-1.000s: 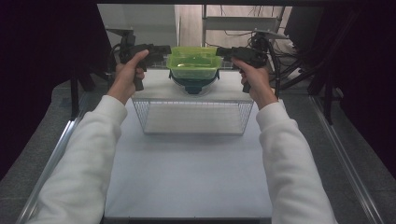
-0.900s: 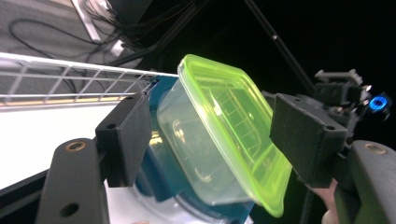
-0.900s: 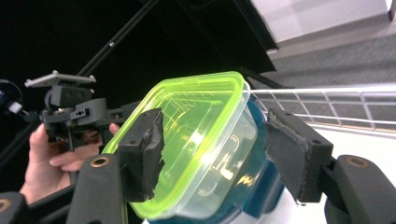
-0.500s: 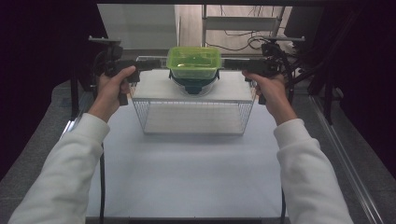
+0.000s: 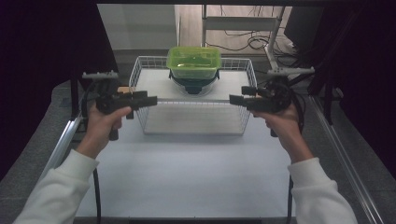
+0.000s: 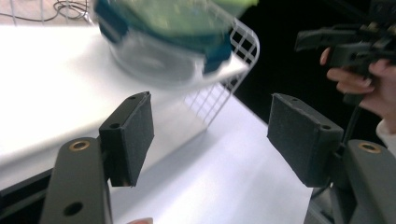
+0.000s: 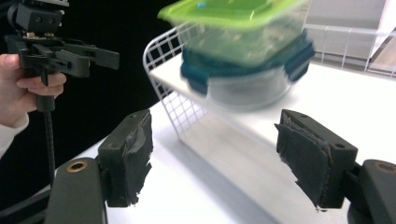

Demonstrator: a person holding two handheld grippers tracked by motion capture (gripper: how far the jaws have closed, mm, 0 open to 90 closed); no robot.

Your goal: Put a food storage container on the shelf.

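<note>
1. White tabletop [image 5: 187, 177], one, is lying under everything; its near edge is running out of the high view at six o'clock.
2. Wire basket [image 5: 194, 114], one, white, is sitting at twelve o'clock on the table, between the two grippers.
3. Two stacked containers are resting at the basket's far end: a green-lidded box [image 5: 194, 60] on a clear round tub with teal clips [image 5: 194, 84]. Both gripper views are smearing them, so their contents are hard to make out.
4. Left gripper [image 5: 152, 100] is hovering at nine o'clock of the basket, jaws spread, nothing between them.
5. Right gripper [image 5: 233, 99] is hovering at three o'clock, its jaws having just been opening, also bare; its pads [image 7: 306, 156] are looking frayed.
</note>
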